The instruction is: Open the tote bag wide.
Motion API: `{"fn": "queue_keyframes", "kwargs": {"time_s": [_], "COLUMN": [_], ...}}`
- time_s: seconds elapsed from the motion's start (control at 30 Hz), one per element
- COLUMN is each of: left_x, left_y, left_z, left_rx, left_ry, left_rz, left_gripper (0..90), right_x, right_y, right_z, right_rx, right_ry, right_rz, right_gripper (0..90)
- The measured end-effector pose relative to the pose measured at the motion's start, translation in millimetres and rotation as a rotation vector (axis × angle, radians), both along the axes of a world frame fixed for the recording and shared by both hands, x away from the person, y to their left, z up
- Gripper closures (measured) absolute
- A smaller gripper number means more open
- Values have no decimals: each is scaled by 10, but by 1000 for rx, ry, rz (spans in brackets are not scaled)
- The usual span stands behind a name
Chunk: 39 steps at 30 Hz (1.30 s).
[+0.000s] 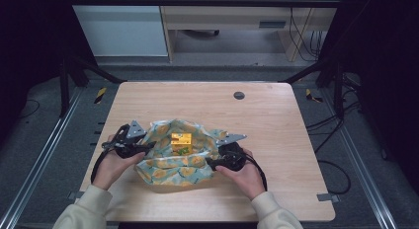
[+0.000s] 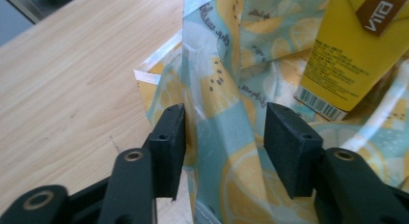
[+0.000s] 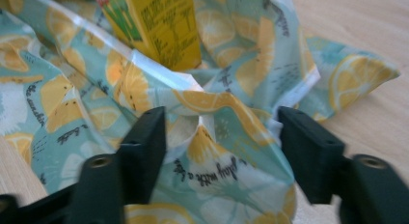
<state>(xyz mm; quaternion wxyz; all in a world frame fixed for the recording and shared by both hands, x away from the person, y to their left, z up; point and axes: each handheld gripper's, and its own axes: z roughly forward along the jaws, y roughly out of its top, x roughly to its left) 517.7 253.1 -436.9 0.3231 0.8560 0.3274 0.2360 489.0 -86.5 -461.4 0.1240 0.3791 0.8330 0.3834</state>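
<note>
A person seated at a light wooden surface (image 1: 267,115) works a hand-held gripper in each hand on either side of a crumpled, lemon-printed cloth (image 1: 168,167), pale blue-green with yellow fruit slices and script lettering. A small yellow drink carton (image 1: 181,142) stands upright near the middle of the cloth, the fabric bunched up around its base.

From above, the left hand-held gripper (image 1: 148,146) sits at the cloth's left edge, and the right hand-held gripper (image 1: 211,162) at its right edge, each with a grey three-cornered plate on top. Cream sleeves (image 1: 86,209) enter from the bottom of the high view.

In the left gripper view, the left hand-held gripper (image 2: 224,137) has its jaws spread apart, a raised fold of the cloth (image 2: 217,89) standing between them without being pinched; the carton (image 2: 352,45), with a barcode at its lower corner and a brown label at its top, rises just beyond to the right.

In the right gripper view, the right hand-held gripper (image 3: 222,142) is likewise spread wide, a hump of the cloth (image 3: 222,151) lying between the pads and touching neither firmly; the carton (image 3: 159,26) stands behind it.

A dark round grommet (image 1: 239,95) is set into the surface toward its far edge, well apart from the cloth.
</note>
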Motion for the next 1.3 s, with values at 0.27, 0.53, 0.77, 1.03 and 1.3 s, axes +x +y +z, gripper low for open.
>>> {"fn": "queue_keyframes", "kwargs": {"time_s": [0.27, 0.53, 0.77, 1.03, 1.3], "left_x": [-17, -41, -50, -123, -49], "left_y": [-8, -21, -20, -48, -52], "left_z": [-45, -20, 12, 195, 33], "left_rx": [-6, -13, -29, -68, -26], "left_ry": [17, 18, 1, -52, -11], "left_rz": [-3, -22, -16, -26, -8], "left_gripper": [655, 768, 840, 853, 854], "right_x": [-20, -49, -27, -29, 41], "right_y": [98, 139, 84, -42, -273], "right_z": [-119, -95, -105, 23, 25], "right_rx": [-38, -73, -73, -46, -52], "right_ry": [62, 11, 5, -30, -27], "right_rz": [19, 33, 49, 29, -20], "right_gripper": [339, 603, 833, 868, 870]}}
